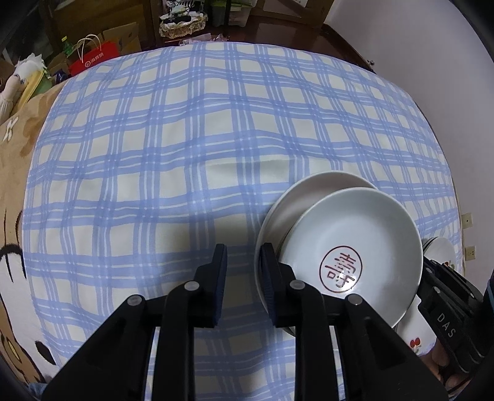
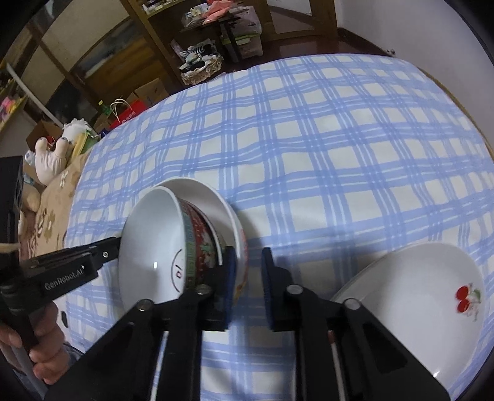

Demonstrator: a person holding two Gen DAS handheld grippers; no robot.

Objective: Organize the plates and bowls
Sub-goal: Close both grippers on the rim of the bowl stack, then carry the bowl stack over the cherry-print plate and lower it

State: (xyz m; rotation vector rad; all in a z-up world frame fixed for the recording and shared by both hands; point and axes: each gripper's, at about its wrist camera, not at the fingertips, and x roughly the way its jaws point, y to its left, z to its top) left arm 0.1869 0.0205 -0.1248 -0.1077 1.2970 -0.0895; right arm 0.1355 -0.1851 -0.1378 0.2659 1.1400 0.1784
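Left gripper [image 1: 244, 256] points steeply down with its jaws released: a gap of blue-checked tablecloth [image 1: 185, 138] shows between the pads. The left rim of the white plate [image 1: 296, 197] stands just beside its right-hand pad.

Right gripper [image 2: 248, 262] is clenched to a narrow slit. The plate's patterned rim lies in that slit against the left-hand pad. Whether the rim is actually clamped cannot be told.

Seal-marked bowl [image 1: 355, 234] sits tilted in the plate, overhanging its near right side. Its outer wall is red and green in the right wrist view. In that view, the left gripper's fingers meet the bowl's left rim, with the contact hidden.

Cherry-print bowl [image 2: 416, 293] rests at the near right corner, apart from the stack. Another white rim shows under its left edge.

Open cloth extends far and left of the stack. It ends at dark table wood [image 1: 278, 27] beyond and a tan printed blanket [image 1: 12, 154] on the left.
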